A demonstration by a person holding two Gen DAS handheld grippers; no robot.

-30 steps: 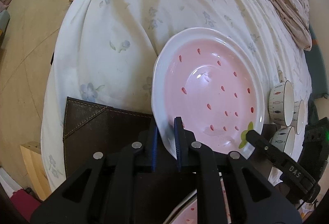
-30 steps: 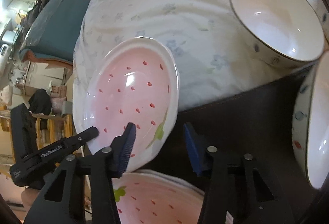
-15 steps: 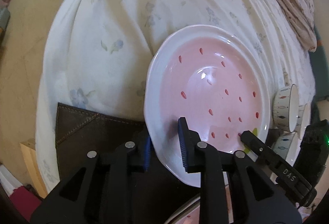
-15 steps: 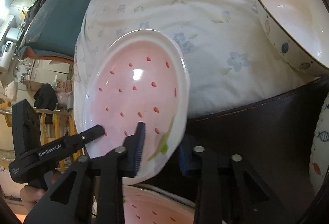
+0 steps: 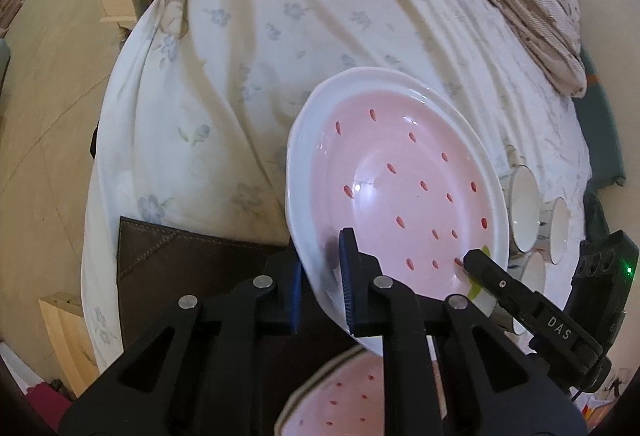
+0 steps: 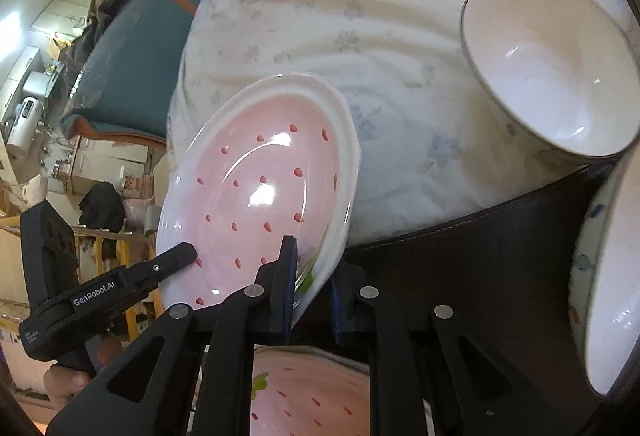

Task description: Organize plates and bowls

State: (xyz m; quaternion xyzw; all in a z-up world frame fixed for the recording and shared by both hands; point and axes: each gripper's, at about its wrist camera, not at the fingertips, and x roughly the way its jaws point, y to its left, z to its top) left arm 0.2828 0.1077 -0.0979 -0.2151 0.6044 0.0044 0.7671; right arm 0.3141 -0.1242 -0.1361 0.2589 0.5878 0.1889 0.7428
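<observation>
Left wrist view first: our left gripper (image 5: 320, 280) is clamped on the near rim of the pink plate (image 5: 400, 192), one pad on the face, the other behind the rim. The plate is tilted up off the brown mat (image 5: 192, 256), over the floral sheet (image 5: 280, 36). The tip of the right gripper (image 5: 480, 268) touches the plate's far rim. A second plate (image 5: 352, 396) lies just below, and small bowls (image 5: 524, 212) sit off to the right.

Right wrist view: our right gripper (image 6: 310, 286) is pinched on the opposite rim of the plate (image 6: 260, 192), by the green leaf mark. The left gripper (image 6: 176, 256) shows at the far edge, with a hand (image 6: 64, 380) under it. The second plate (image 6: 312, 396) sits right beneath, and a big bowl (image 6: 552, 76) rests on the sheet.

So we reckon we're mid-stacking: plate lifted by both grippers. Next move probably calls for keeping both grips level and lowering it squarely onto the second plate.

Versus a second ago: the right gripper was wide open beside the rim then, now it's gripping. The left one loosened briefly and re-clamped deeper on the rim, and the plate sits a bit higher.
</observation>
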